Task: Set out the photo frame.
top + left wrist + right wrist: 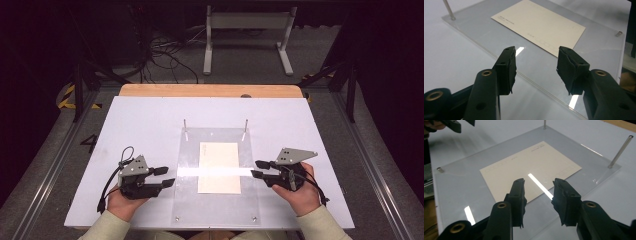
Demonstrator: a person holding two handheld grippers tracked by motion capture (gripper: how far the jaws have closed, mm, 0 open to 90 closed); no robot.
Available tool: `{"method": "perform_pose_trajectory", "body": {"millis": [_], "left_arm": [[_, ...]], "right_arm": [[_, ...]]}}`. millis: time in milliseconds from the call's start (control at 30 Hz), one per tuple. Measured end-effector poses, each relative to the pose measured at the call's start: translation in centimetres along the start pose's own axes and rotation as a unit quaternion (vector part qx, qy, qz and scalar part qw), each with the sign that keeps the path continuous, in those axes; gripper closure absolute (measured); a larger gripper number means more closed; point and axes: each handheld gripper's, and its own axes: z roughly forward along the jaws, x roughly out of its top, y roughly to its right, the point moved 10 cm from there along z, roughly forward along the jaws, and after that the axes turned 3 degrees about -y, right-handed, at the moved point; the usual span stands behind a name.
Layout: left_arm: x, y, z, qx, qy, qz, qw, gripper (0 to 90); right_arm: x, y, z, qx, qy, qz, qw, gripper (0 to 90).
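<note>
**Both grippers parted and empty at the sides of the clear plate**

Jaws of both tools stand apart with nothing between them. On the person's left, the black two-jaw left gripper (166,176) rests low at the left edge of the clear rectangular acrylic plate (187,200), its tips pointing inward toward the middle. In the left gripper view its black padded fingers (506,67) hang over the plate's near edge, spread wide, with bare plate showing in the gap. On the other side, the black two-jaw right gripper (259,169), topped by a grey three-cornered plate, points inward from the plate's right edge; in the right gripper view its fingers (517,200) are likewise released, hovering above the plate just short of the card.

A cream rectangular paper card (219,167), printed with faint lines and small boxes, lies flat near the centre of the acrylic plate, between the two grippers and touched by neither. A bright strip of reflected light crosses it. Two thin upright metal pins (185,125) stand at the plate's far corners, and small metal studs sit at its near corners. The plate lies on a white rectangular tabletop (140,120), which has a wooden strip along its far edge.
</note>
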Motion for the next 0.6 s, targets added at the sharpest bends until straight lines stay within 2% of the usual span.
{"method": "perform_pose_trajectory", "body": {"millis": [67, 233, 333, 400, 600], "left_arm": [[-0.1, 0.0, 0.0, 0.004, 0.001, -0.003, 1.0, 47.8], [-0.4, -0.3, 0.1, 0.019, -0.003, 0.004, 0.9998, 46.6], [-0.6, -0.5, 0.0, 0.024, -0.002, -0.003, 0.9997, 46.5], [-0.7, -0.6, -0.1, 0.025, -0.001, -0.005, 0.9997, 46.5], [-1.0, -0.6, -0.1, 0.023, -0.004, -0.004, 0.9997, 46.7]], "right_arm": [[0.5, 0.8, 0.3, -0.013, -0.007, 0.002, 0.9999, 60.9], [2.1, 2.2, 1.1, -0.032, -0.019, -0.012, 0.9992, 62.0], [2.8, 3.2, 1.7, -0.025, -0.025, -0.002, 0.9994, 65.3], [3.2, 4.1, 2.2, -0.034, -0.022, -0.001, 0.9992, 68.7], [4.1, 6.8, 3.7, -0.054, -0.039, 0.027, 0.9974, 68.0]]}}
